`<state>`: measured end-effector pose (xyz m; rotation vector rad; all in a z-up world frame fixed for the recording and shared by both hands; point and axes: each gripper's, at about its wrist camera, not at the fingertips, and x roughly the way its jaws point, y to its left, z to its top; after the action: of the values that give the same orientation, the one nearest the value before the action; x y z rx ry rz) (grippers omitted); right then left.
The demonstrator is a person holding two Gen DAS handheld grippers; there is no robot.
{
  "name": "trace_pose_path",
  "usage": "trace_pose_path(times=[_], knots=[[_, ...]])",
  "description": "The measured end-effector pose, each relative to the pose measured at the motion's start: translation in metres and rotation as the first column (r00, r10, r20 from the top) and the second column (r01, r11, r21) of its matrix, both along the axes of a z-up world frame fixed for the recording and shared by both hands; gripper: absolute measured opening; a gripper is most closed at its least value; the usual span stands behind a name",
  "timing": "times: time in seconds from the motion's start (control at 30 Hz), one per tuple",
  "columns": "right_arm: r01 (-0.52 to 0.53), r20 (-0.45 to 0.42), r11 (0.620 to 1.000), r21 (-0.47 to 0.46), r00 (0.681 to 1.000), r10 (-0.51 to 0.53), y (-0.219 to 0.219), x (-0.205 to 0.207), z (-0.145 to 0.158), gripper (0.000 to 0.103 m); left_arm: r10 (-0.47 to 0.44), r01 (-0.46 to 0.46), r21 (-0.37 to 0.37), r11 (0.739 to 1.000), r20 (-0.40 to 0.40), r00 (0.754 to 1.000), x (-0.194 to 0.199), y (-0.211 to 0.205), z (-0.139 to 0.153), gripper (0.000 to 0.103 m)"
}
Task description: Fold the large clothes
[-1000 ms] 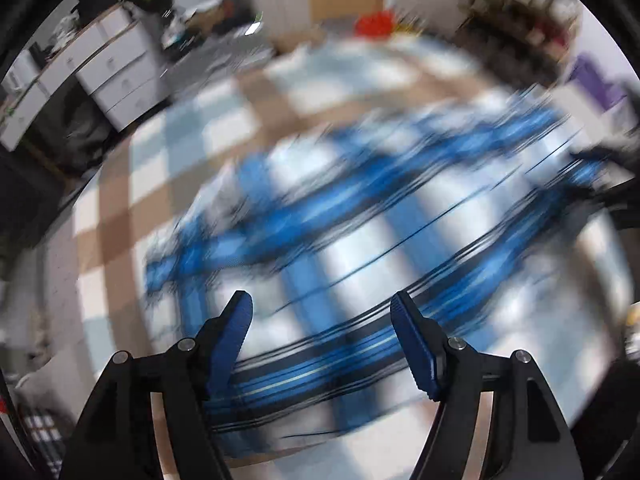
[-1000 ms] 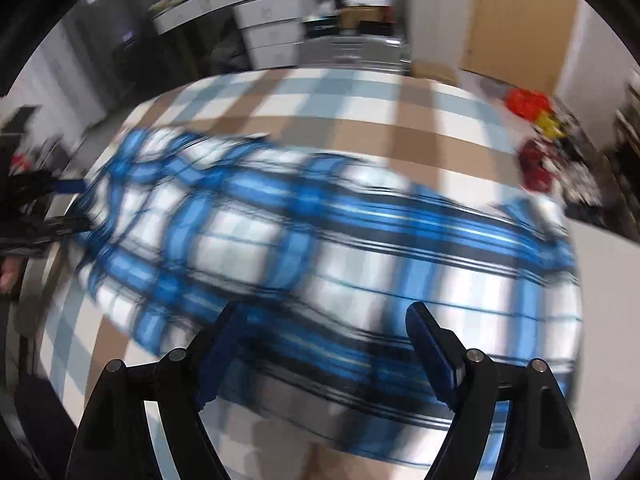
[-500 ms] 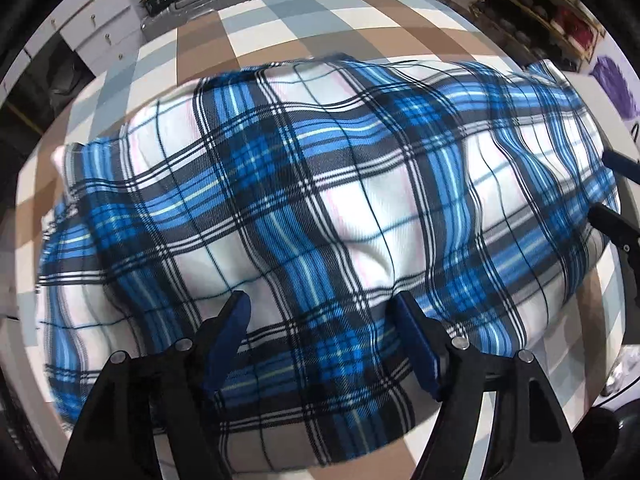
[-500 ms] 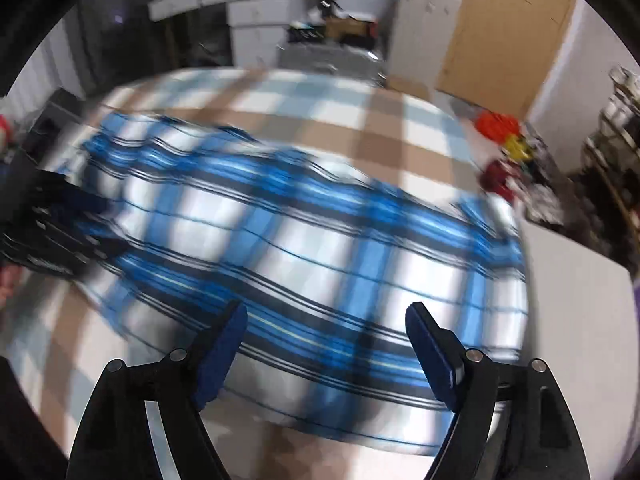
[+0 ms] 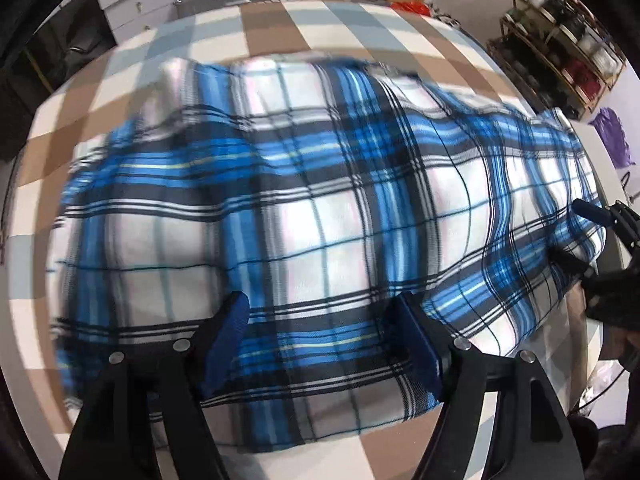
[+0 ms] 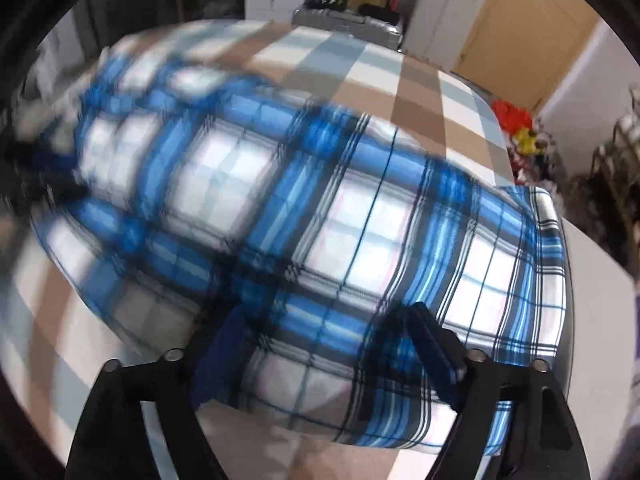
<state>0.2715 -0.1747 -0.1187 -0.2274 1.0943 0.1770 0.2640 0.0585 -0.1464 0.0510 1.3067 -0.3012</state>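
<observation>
— Two open grippers, left gripper (image 5: 324, 340) and right gripper (image 6: 324, 352), jaws released over the plaid garment (image 5: 320, 216) spread on the checked surface (image 5: 272, 32).
— Soft, light, floppy — I'd pinch the near hem at both corners.

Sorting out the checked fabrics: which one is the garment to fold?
The blue, white and black plaid garment, lying on the tan, white and grey checked cover.
</observation>
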Motion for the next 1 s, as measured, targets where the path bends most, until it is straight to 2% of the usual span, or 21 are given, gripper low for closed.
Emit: trace_pose_path(times=[0.03,0.1,0.17,0.23,0.33,0.4,0.43,0.5,0.57,0.63,0.73,0.77,0.83,0.87,0.9,0.97,1.0], knots=[[-0.006,0.026,0.999,0.041,1.0,0.005,0.002,0.001,0.012,0.082,-0.004,0.004,0.009,1.0,0.032,0.999,-0.001,0.004,0.008,0.072],[-0.027,0.065,0.998,0.051,0.998,0.024,0.015,0.009,0.028,0.082,-0.004,-0.001,0.053,0.999,0.102,0.995,-0.002,0.008,0.018,0.072],[-0.043,0.086,0.997,0.057,0.996,0.038,0.033,0.021,0.034,0.084,0.005,-0.017,0.142,0.99,0.083,0.997,0.007,0.016,-0.001,0.072],[-0.057,0.045,0.996,0.064,0.998,0.054,0.058,0.041,0.025,0.084,-0.003,-0.004,0.163,0.987,0.048,0.999,0.011,0.021,-0.018,0.072],[-0.03,-0.004,0.998,0.046,1.0,0.031,0.084,0.063,0.002,0.084,-0.011,0.0,0.127,0.992,0.083,0.996,0.012,0.032,-0.02,0.072],[-0.028,-0.061,0.999,-0.039,0.998,0.026,0.095,0.069,-0.02,0.085,-0.042,0.028,0.142,0.989,0.098,0.994,0.009,0.036,-0.021,0.072],[-0.032,-0.042,0.999,-0.023,0.999,0.031,0.095,0.066,-0.024,0.088,-0.055,0.04,0.144,0.989,0.105,0.993,0.002,0.041,-0.019,0.072],[-0.005,-0.062,1.0,0.022,0.998,0.006,0.086,0.07,-0.023,0.089,-0.059,0.043,0.141,0.989,0.108,0.992,0.003,0.047,-0.018,0.072],[-0.018,-0.079,0.998,0.064,0.997,0.023,0.076,0.068,-0.015,0.085,-0.041,0.023,0.153,0.988,0.111,0.993,-0.001,0.054,-0.014,0.072],[-0.003,0.009,0.995,0.103,1.0,0.002,0.049,0.056,0.007,0.084,-0.011,-0.009,0.16,0.987,0.124,0.992,-0.012,0.049,0.002,0.072],[0.053,0.072,0.984,0.172,0.995,-0.066,0.0,0.038,0.026,0.084,-0.029,0.025,0.029,0.999,0.155,0.987,-0.031,0.046,0.024,0.072],[0.101,0.077,0.982,0.163,0.99,-0.114,-0.023,0.028,0.028,0.084,-0.055,0.052,0.023,0.998,0.172,0.984,-0.035,0.043,0.026,0.072],[0.137,0.067,0.974,0.181,0.986,-0.151,-0.047,0.014,0.023,0.084,-0.076,0.061,0.104,0.993,0.152,0.985,-0.035,0.038,0.014,0.072],[0.149,0.034,0.97,0.19,0.987,-0.158,-0.06,0.002,0.013,0.084,-0.08,0.066,0.112,0.992,0.13,0.988,-0.036,0.038,0.004,0.072],[0.152,0.015,0.974,0.167,0.988,-0.157,-0.064,-0.007,0.003,0.084,-0.079,0.066,0.105,0.992,0.122,0.989,-0.036,0.04,-0.001,0.072],[0.147,0.015,0.988,0.047,0.989,-0.148,-0.065,-0.019,-0.016,0.085,-0.075,0.061,0.098,0.993,0.149,0.986,-0.036,0.041,-0.002,0.072],[0.137,0.078,0.99,0.045,0.987,-0.14,-0.064,-0.03,-0.02,0.086,-0.079,0.063,0.105,0.992,0.152,0.985,-0.037,0.04,-0.002,0.072]])
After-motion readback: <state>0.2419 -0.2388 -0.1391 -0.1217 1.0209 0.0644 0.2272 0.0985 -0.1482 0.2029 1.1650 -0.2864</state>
